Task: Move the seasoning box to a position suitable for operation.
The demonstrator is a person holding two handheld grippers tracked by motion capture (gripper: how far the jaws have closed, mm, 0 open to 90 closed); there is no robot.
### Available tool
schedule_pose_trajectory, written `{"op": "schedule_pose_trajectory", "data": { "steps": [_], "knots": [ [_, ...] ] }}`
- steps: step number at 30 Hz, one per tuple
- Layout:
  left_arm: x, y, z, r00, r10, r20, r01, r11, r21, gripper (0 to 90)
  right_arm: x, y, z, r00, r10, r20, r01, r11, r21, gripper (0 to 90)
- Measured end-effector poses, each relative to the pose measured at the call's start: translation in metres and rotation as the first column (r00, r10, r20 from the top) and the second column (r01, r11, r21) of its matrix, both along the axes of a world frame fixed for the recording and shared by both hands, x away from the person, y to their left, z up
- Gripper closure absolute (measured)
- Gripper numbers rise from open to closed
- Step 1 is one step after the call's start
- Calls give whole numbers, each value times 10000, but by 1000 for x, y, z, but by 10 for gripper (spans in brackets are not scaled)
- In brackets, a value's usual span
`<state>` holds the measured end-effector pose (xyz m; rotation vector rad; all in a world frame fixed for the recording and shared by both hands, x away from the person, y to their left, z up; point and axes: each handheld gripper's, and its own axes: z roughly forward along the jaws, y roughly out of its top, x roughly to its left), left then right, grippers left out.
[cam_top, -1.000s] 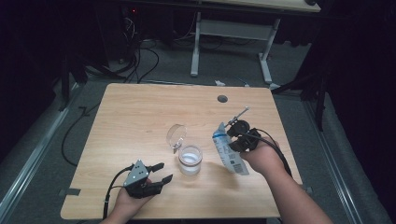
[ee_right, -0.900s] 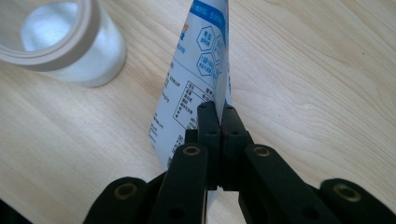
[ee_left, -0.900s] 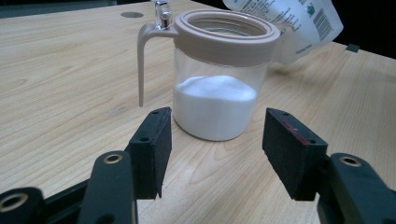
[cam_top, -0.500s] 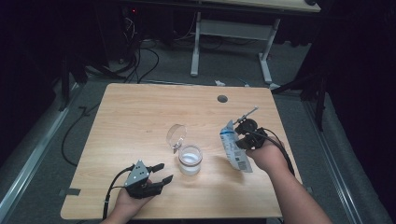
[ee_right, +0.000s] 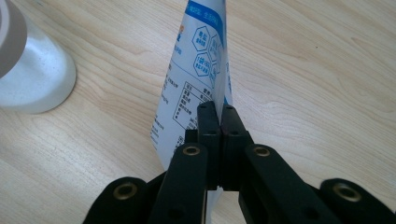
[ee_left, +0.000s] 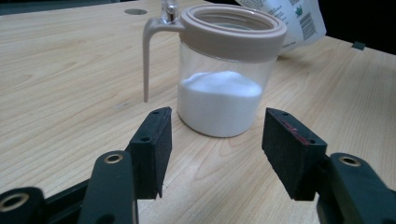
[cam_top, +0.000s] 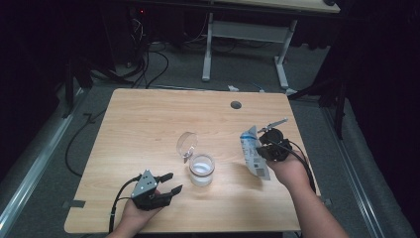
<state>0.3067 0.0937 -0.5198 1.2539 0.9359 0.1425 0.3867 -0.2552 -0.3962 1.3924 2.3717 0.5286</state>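
1. Jaws of the right gripper are pinching the white packet flat between them, holding it above the table to the right of the jar.
2. Jaws of the left gripper are standing apart, empty, with the jar just ahead of them.

White printed pouch held tilted beside the open, half-filled jar

My black right gripper, white-and-blue printed pouch with barcode, clear jar with beige rim, white powder, light woodgrain table.
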Motion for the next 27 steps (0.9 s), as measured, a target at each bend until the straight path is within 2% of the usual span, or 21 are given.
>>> {"op": "schedule_pose_trajectory", "data": {
  "steps": [7, 14, 18, 21, 23, 27],
  "knots": [
    [9, 15, 6, 9986, 535, 48, -534, 9985, -139, 431, -9, -4, -8, 9988, -23, 496, 7, 9994, 332, 899],
    [20, 35, 8, 9919, 1256, 207, -1254, 9920, -121, 431, -21, -8, -13, 9923, -117, 1232, 1, 9956, 940, 899],
    [25, 44, 9, 9881, 1525, 203, -1522, 9882, -150, 431, -29, -10, -19, 9853, -247, 1693, 18, 9910, 1341, 900],
    [27, 46, 9, 9863, 1641, 162, -1638, 9863, -193, 431, -35, -12, -22, 9767, -364, 2116, 26, 9874, 1580, 900],
    [27, 46, 9, 9860, 1659, 169, -1656, 9860, -172, 431, -39, -15, -23, 9713, -505, 2323, 59, 9820, 1888, 900],
    [28, 46, 8, 9867, 1620, 87, -1620, 9868, -13, 431, -44, -17, -26, 9590, -630, 2762, 52, 9787, 2052, 900]
  ]
}}
